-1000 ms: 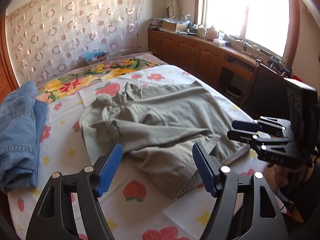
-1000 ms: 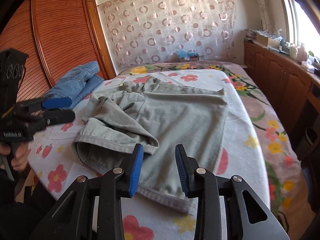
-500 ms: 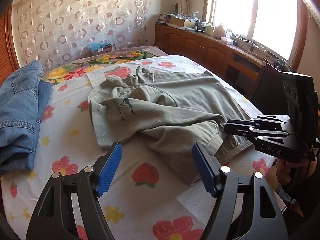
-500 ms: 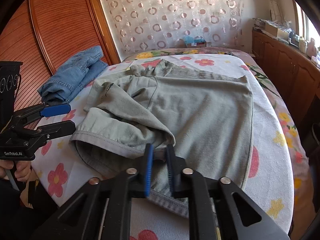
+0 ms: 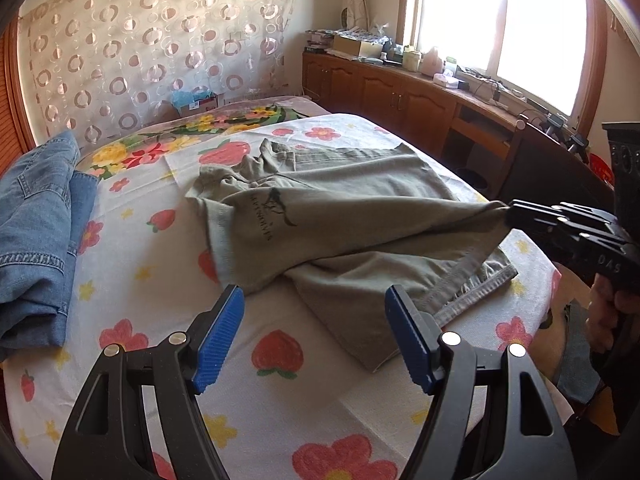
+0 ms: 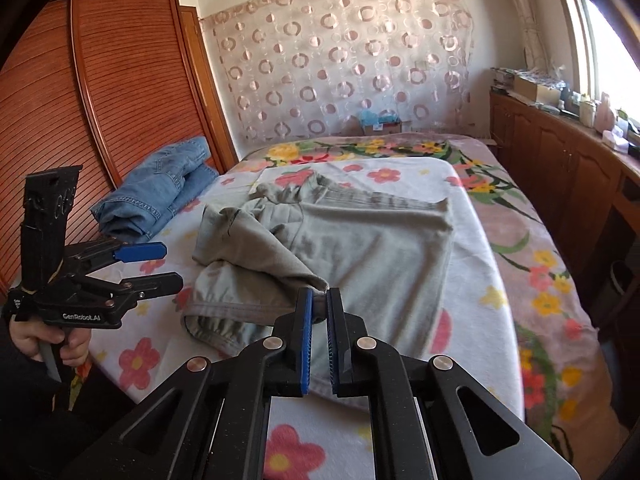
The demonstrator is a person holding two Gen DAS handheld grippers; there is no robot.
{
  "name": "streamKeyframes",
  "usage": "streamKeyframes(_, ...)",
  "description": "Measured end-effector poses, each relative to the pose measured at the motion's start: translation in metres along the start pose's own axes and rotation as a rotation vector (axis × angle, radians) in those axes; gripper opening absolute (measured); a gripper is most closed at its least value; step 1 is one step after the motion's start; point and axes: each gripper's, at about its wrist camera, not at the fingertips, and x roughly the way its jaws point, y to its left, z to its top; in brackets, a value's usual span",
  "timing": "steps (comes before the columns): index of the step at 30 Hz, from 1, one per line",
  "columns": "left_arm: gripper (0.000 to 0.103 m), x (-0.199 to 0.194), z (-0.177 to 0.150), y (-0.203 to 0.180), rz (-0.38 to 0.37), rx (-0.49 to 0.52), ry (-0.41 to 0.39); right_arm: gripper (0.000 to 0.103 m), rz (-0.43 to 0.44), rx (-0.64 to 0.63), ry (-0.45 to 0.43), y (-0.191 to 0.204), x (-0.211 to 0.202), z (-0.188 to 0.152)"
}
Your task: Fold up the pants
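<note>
I count one pair of grey pants [image 6: 360, 248] mid-bed [image 6: 472, 280] and one jeans pile [image 6: 160, 196] at 10 o'clock. My right gripper [image 6: 318, 308] pinches a pants fold; my left gripper [image 5: 314, 312] hangs open, empty.

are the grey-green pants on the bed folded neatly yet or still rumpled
Still rumpled. The grey-green cotton pants lie bunched on the floral bedsheet, one leg draped crookedly across the other, its hem pinched and lifted by the right gripper.
</note>
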Motion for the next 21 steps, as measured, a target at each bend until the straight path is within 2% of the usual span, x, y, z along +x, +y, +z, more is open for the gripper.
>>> streamKeyframes(10,0.074,0.011,0.002,-0.011,0.007,0.028,0.025,0.007,-0.065,0.032,0.026,-0.007,-0.026,-0.021)
streamKeyframes(16,0.074,0.019,0.0,-0.013,0.002,0.029,0.041,0.007,-0.046,0.066,0.101,-0.004,-0.008,-0.028)
streamKeyframes(21,0.074,0.027,-0.004,-0.015,0.007,0.042,0.067,0.007,-0.056,0.064,0.12,0.002,-0.005,-0.026)
